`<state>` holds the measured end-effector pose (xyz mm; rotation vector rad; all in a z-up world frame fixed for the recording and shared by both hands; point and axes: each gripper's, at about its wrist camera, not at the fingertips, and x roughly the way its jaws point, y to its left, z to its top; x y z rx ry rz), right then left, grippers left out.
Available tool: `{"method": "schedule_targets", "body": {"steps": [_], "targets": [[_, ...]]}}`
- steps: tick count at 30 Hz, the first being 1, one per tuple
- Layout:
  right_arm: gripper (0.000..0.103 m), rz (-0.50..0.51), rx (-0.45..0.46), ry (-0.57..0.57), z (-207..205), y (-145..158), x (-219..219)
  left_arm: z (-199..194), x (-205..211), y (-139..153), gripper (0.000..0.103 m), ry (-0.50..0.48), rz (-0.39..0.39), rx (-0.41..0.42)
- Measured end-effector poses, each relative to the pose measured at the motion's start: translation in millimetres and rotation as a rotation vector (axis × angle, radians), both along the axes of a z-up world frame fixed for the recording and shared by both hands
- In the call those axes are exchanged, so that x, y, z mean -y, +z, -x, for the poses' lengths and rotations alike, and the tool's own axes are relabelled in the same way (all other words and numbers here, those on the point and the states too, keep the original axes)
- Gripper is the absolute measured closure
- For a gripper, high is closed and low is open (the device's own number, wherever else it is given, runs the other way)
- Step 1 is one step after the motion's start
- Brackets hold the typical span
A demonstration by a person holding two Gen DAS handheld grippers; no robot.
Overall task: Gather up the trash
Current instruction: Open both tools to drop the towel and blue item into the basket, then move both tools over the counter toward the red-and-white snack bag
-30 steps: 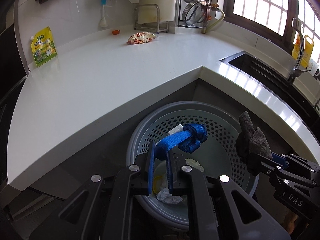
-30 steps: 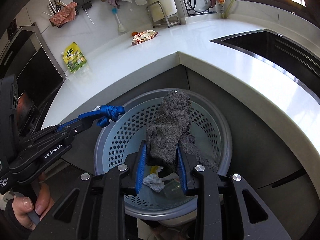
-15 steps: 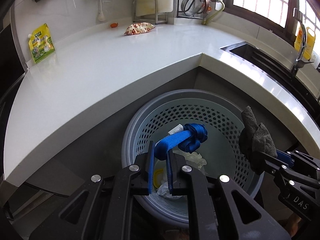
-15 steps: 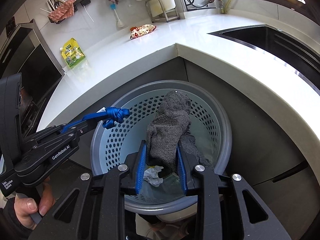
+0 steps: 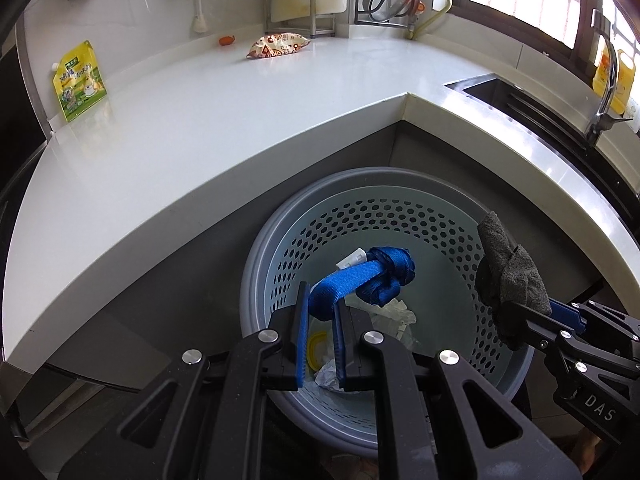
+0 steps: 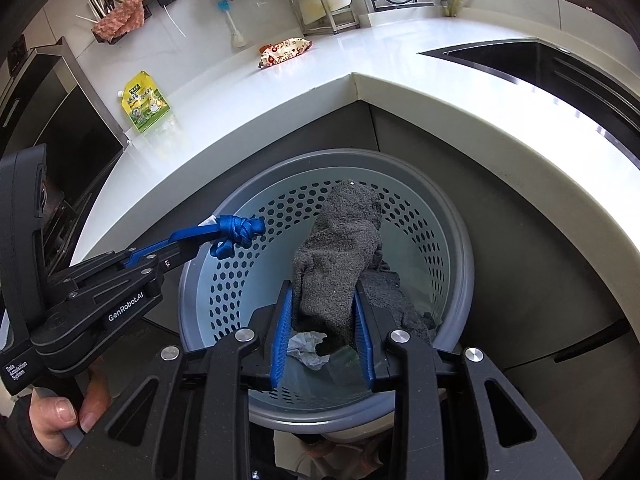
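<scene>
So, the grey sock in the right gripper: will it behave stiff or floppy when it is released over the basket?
Probably floppy: the grey sock bulges and folds above the right gripper. It looks light, so it should likely drop softly into the basket without bouncing. Its fuzzy surface may cling briefly to the blue pads.

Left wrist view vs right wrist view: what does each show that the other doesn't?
Only the left wrist view: the chrome sink tap and yellow bottle behind it. Only the right wrist view: the person's bare hand on the left tool's handle, and the pink cloth on the wall rack. Both: the perforated grey bin, the knotted blue strap in the left claw, the grey sock in the right claw.
</scene>
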<state>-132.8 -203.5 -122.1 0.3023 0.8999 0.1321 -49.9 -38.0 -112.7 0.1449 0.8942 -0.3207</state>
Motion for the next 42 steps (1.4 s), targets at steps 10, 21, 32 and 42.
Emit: {"method": "schedule_targets", "body": {"steps": [10,21,32,42], "targets": [[0.075,-0.014,-0.004,-0.001,0,-3,2,-1,0,-2,0.092,0.01,0.003,-0.008],[0.048,-0.023,0.025,-0.024,1,1,6,-3,-3,-4,0.069,0.024,0.012,-0.022],[0.047,-0.03,0.031,-0.035,3,3,9,-1,-7,2,0.039,0.047,0.032,-0.003],[0.044,-0.025,0.054,-0.044,8,12,10,3,-13,12,0.031,0.054,0.052,0.024]]}}
